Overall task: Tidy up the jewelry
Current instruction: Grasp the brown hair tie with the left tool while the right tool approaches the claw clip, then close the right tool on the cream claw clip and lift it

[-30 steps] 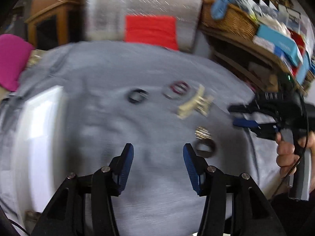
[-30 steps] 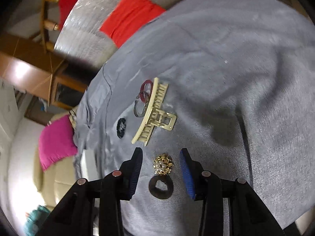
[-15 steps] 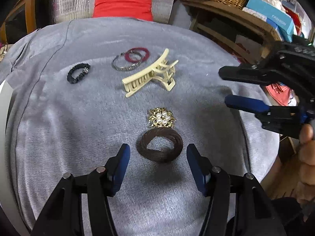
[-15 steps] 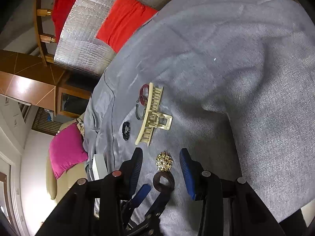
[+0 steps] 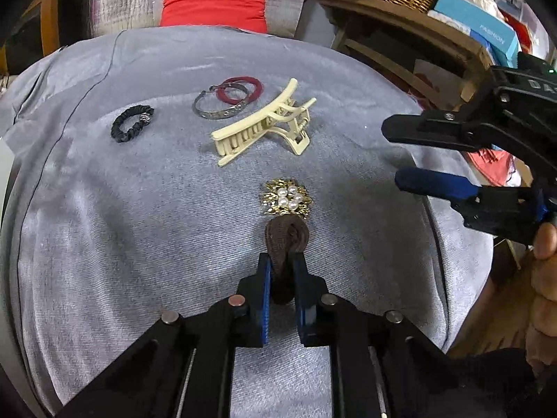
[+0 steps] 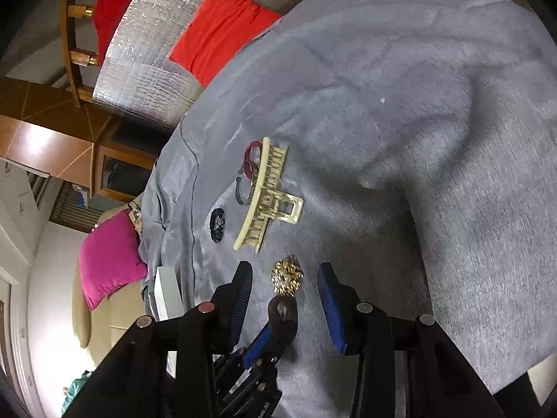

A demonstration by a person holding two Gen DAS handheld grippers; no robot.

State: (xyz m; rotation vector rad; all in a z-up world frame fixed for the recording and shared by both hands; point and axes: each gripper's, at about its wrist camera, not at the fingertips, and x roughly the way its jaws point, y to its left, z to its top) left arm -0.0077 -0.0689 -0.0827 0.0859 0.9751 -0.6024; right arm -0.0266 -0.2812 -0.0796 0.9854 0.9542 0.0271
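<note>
Six bits of jewelry on the grey cloth point(image 5: 104, 244), and the left gripper point(image 5: 281, 264) is closing on the brown hair tie point(image 5: 287, 235) — the pads have it squashed flat between them, just in front of the pearl brooch point(image 5: 287, 198), nearly touching it. I'd guess it's light and soft, so a pinch across the band anywhere works and nothing breaks. The brooch looks stiffer and fiddlier; better taken by its edges. The right gripper point(image 6: 285, 299) hangs above that brooch, jaws spread, gripping nothing. The cream hair claw point(image 5: 264, 123) sits further back.
</note>
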